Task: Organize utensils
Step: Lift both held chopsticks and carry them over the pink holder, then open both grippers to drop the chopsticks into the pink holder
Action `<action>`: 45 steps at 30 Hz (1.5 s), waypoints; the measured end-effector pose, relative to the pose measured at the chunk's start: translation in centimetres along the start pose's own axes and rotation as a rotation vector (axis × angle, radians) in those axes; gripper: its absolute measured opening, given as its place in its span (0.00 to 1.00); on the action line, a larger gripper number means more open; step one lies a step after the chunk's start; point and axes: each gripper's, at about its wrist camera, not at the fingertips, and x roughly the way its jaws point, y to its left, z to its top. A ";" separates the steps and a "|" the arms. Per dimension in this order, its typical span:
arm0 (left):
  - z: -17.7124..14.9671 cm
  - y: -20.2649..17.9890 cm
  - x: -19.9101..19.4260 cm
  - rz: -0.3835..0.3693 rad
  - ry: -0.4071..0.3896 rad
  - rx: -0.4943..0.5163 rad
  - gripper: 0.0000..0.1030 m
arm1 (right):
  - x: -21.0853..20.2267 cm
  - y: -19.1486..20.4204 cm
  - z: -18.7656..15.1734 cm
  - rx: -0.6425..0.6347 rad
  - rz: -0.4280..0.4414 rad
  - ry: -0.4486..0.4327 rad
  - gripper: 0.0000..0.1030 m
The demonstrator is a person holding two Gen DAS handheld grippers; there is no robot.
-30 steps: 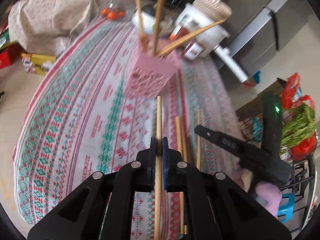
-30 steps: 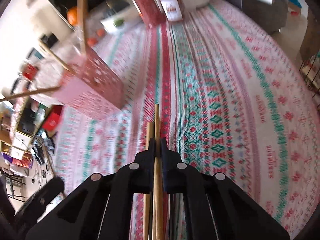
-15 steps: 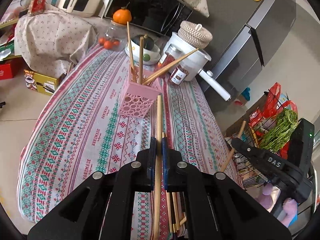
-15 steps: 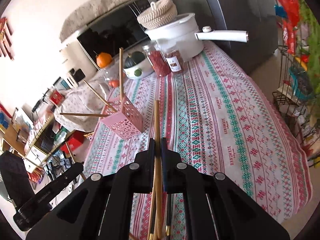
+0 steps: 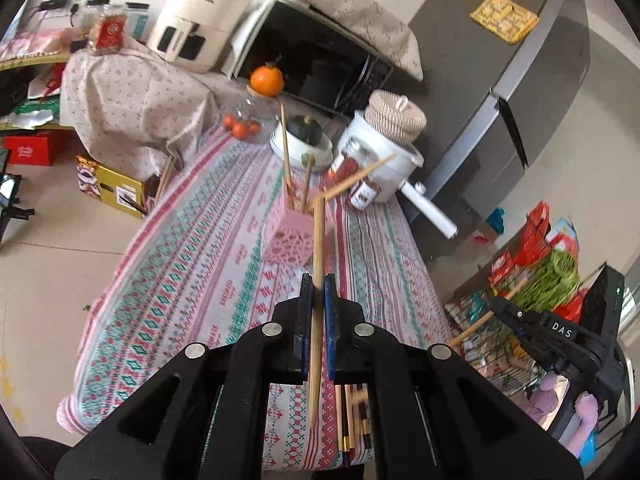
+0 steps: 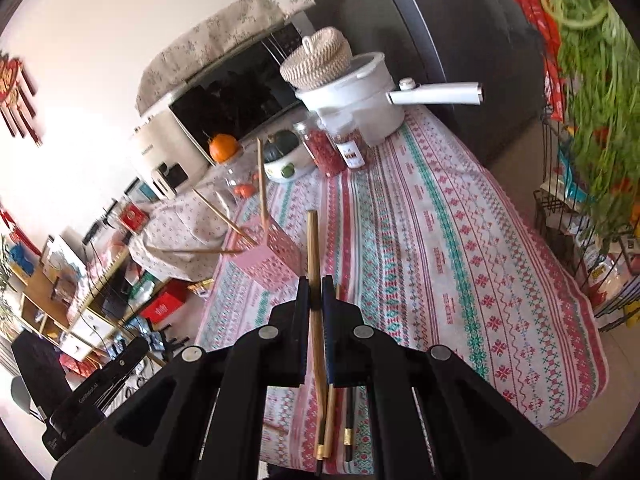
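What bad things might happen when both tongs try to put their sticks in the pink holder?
1. The pink holder already has three chopsticks leaning in different directions, so a new one might bump them or tip the light holder over.
2. The left tongs and right tongs each pinch one chopstick by a narrow grip; it might swivel or slip out.
3. Both sticks heading for one small opening might collide.
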 end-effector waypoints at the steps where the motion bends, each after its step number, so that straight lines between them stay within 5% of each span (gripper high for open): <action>1: 0.5 -0.1 -0.5 -0.001 -0.011 -0.005 0.05 | -0.3 0.2 0.4 0.002 0.007 -0.009 0.06; 12: 10.6 -5.3 -3.4 -0.031 -0.207 0.022 0.05 | -2.4 3.6 8.2 0.022 0.044 -0.121 0.06; 20: 16.8 -6.5 1.1 0.038 -0.281 0.035 0.04 | -1.5 6.9 13.0 -0.015 0.050 -0.175 0.06; 26: 17.3 -4.4 7.4 0.119 -0.208 0.028 0.06 | 1.8 8.1 14.6 -0.010 0.054 -0.155 0.06; 35: 15.4 2.0 4.6 0.107 -0.252 -0.176 0.13 | 6.6 9.3 14.7 -0.015 0.012 -0.109 0.06; 45: 15.5 4.1 4.3 0.105 -0.225 -0.210 0.17 | 11.8 11.3 13.7 -0.024 -0.010 -0.068 0.10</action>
